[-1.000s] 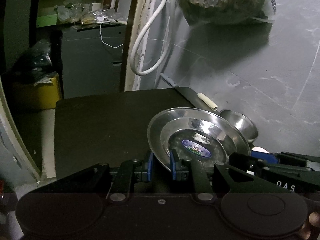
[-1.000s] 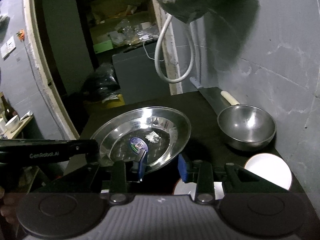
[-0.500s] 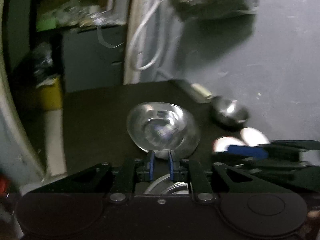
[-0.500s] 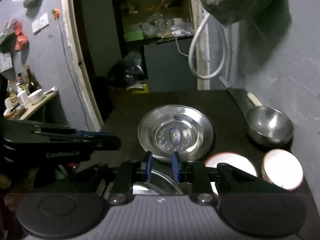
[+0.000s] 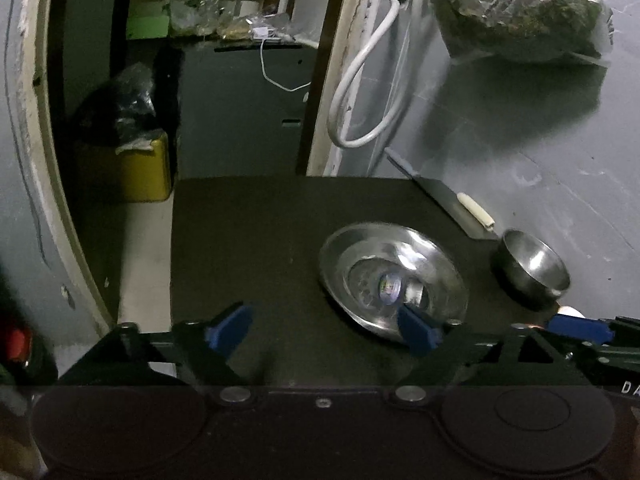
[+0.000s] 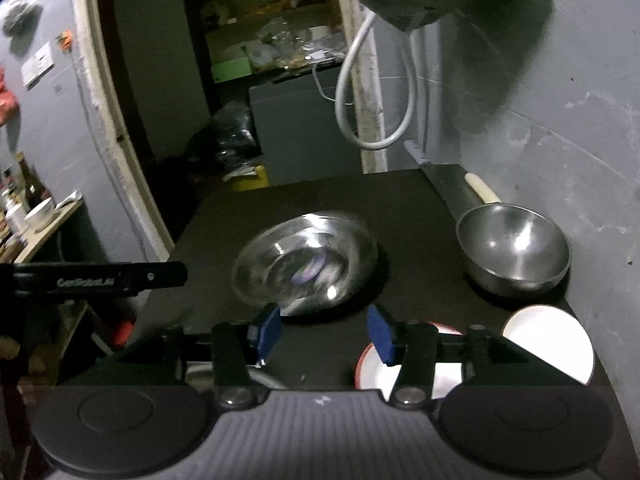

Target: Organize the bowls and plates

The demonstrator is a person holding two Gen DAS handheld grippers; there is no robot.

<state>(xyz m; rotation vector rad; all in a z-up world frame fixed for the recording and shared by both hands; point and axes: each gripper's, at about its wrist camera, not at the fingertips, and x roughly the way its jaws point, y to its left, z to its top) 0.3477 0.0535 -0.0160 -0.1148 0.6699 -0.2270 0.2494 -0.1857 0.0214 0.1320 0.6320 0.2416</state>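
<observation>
So the steel plate (image 6: pixel 306 262) lay flat mid-table, released; the left gripper (image 5: pixel 322 330) was opening wide and the right gripper (image 6: pixel 324 330) was opening too, nothing between either's jaws. Next, I'd judge, came reaching for the steel bowl (image 6: pixel 514 254) or the white plates (image 6: pixel 548 344) nearby.

One steel plate (image 6: pixel 306 260) lies on the dark table (image 6: pixel 400 200); one steel bowl (image 6: pixel 514 250) sits by the wall; two white dishes show, one with a red rim (image 6: pixel 374 372) and one at the right edge (image 6: pixel 554 340); one cleaver (image 6: pixel 452 184) lies behind the bowl; two grippers, left (image 5: pixel 322 328) and right (image 6: pixel 324 330), are in view.
</observation>
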